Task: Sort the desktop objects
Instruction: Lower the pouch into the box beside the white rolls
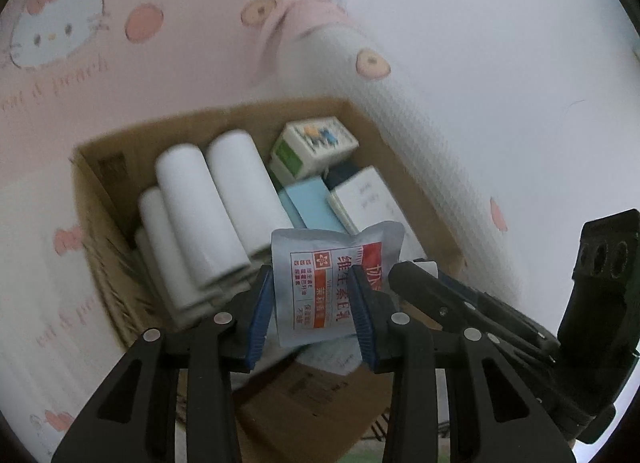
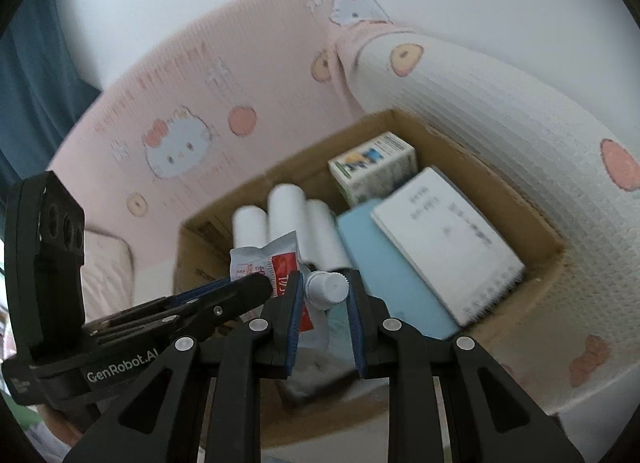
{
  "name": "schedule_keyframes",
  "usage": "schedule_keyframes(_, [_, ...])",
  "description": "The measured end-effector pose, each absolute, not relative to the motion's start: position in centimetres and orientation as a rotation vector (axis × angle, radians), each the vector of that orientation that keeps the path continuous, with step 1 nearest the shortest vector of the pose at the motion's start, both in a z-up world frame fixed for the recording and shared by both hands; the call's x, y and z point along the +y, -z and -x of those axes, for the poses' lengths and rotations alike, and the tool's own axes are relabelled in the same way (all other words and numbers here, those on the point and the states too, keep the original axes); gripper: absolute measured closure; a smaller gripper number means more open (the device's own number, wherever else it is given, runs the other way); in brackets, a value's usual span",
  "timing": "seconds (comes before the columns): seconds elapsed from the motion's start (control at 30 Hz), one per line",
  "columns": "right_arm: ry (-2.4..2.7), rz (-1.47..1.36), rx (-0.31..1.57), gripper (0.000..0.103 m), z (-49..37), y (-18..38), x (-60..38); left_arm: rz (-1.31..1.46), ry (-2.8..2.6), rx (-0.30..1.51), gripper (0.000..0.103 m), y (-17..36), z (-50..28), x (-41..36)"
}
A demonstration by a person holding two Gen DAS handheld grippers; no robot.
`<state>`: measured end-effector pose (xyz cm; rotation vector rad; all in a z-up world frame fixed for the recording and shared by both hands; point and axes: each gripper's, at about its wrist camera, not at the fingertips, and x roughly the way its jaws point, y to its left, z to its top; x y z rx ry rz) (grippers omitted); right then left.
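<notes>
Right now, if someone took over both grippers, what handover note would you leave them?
Left gripper: shut on a silver sachet with red print, held above the cardboard box.
Right gripper: shut on a small white bottle, also over the box.
Already in the box: three white rolls, a green-and-white carton, a light blue book, a white spiral notebook.
Left to do: release the sachet and the bottle into the box.

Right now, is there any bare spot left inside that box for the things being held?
Hardly. The cardboard box is crowded: white rolls fill one side, notebook, blue book and small carton the other. Only a floor sliver shows beside the carton, so things must land on top.
</notes>
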<state>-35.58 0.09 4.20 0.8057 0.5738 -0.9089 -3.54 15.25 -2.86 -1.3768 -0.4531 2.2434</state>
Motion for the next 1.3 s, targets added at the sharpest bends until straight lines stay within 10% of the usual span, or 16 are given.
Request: schedule_keyframes(1.3, [0.853, -0.639, 0.969, 0.085, 32.7, 0.8, -1.8, 2.020, -2.185, -0.683, 0.085, 9.4, 3.7, 16.3])
